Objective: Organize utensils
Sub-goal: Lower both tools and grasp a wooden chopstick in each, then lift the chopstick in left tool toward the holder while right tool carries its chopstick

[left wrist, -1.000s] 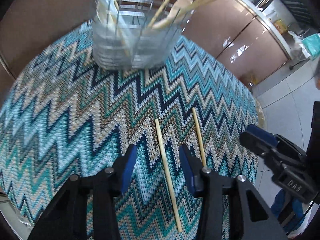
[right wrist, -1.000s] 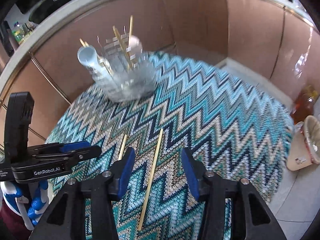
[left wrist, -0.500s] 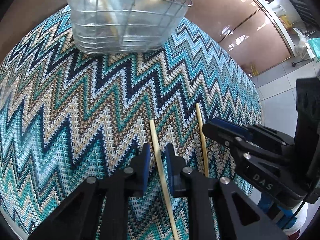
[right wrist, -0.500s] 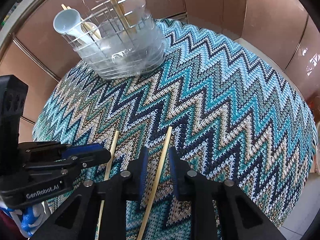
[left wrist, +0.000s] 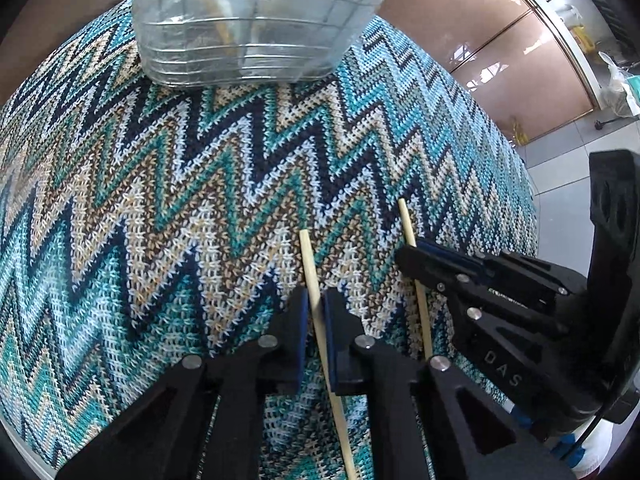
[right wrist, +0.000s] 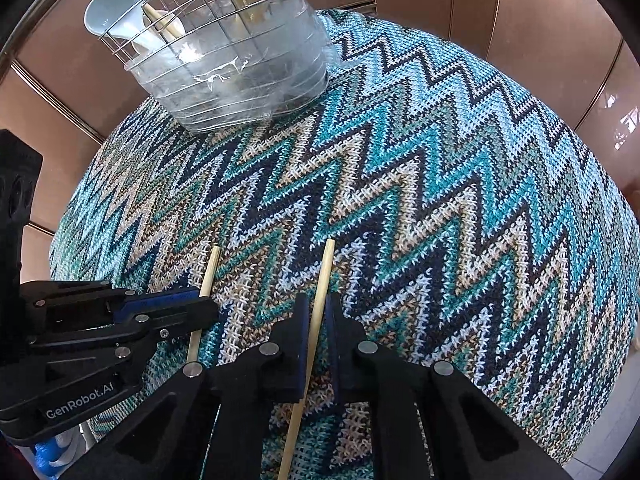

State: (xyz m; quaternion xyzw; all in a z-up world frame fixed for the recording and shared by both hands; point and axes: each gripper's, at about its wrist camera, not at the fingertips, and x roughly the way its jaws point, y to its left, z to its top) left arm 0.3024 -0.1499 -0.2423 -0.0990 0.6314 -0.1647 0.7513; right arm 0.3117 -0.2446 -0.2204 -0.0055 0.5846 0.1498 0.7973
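Your left hand-held gripper (left wrist: 315, 322) is clamped on the left chopstick (left wrist: 310, 268), lying on the zigzag cloth (left wrist: 160, 200) over the surface. Just right of it, your right hand-held gripper (right wrist: 316, 320) is pinched shut on the right chopstick (right wrist: 323, 276). Wire utensil basket (right wrist: 240, 72) w/ a pale spoon (right wrist: 116, 16) sits far left; nothing btw it and the sticks.

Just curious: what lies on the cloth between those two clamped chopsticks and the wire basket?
Nothing: in the right wrist view, only bare zigzag cloth separates the chopsticks from the basket.
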